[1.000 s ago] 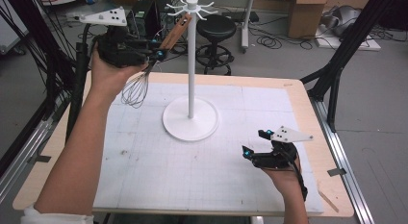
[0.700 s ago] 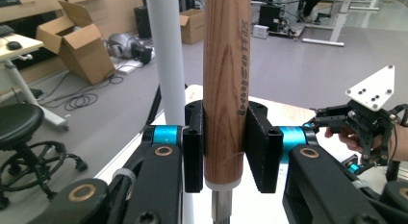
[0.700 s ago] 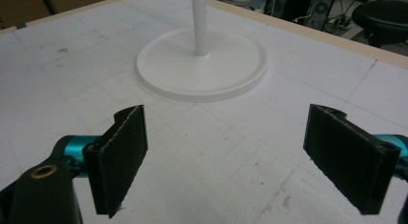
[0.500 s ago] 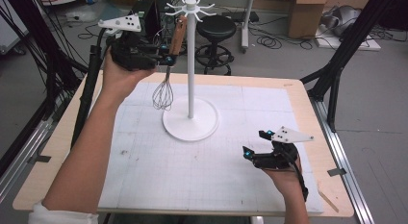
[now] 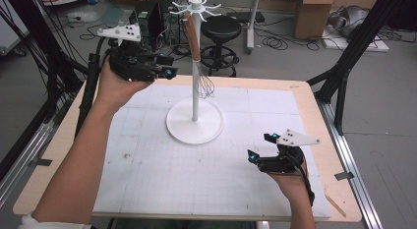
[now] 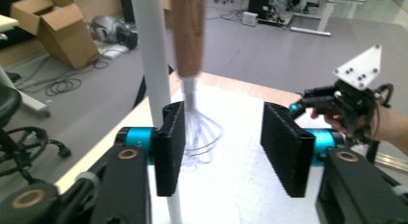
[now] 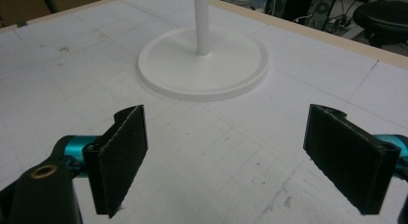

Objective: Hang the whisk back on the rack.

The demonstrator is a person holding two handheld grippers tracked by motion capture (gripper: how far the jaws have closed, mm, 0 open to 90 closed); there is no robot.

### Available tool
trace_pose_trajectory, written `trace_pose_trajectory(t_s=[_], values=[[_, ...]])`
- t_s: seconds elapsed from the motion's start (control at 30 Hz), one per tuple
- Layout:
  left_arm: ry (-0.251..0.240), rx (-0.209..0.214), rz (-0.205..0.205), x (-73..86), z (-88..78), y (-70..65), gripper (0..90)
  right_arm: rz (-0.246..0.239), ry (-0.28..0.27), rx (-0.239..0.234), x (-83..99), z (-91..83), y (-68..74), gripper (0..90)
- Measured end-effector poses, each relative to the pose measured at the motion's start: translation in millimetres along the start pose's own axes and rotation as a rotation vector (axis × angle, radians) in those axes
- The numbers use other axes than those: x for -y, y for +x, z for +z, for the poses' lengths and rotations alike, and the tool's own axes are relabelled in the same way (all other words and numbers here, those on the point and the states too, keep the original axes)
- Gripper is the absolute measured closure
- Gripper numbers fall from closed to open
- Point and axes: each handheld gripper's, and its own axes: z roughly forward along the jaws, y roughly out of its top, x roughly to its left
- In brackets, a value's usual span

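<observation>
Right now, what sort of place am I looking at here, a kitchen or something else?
Probably a lab or workshop rigged for recording, not a kitchen. Loose cables trail over the bare grey floor, cardboard boxes and a black stool stand behind the table, and black frame struts flank it.

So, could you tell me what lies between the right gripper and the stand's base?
Nothing: in the right gripper view, bare white mat runs from the right gripper to the base.

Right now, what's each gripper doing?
Left gripper: open, empty, facing the wooden-handled wire whisk hanging on the white stand.
Right gripper: open, empty.
</observation>
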Motion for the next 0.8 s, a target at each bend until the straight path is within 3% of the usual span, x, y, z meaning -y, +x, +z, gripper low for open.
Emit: trace_pose_trajectory(t_s=[0.37, 0.8], values=[[0.003, 0.047, -0.006, 26.9, -5.0, -6.0, 35.9, -0.003, 0.002, -0.004, -0.6, 2.5, 1.9, 14.6], [-0.017, 0.097, -0.001, 48.1, -7.5, -17.3, 28.2, -0.008, 0.007, -0.007, -1.0, 3.5, 2.9, 14.6]])
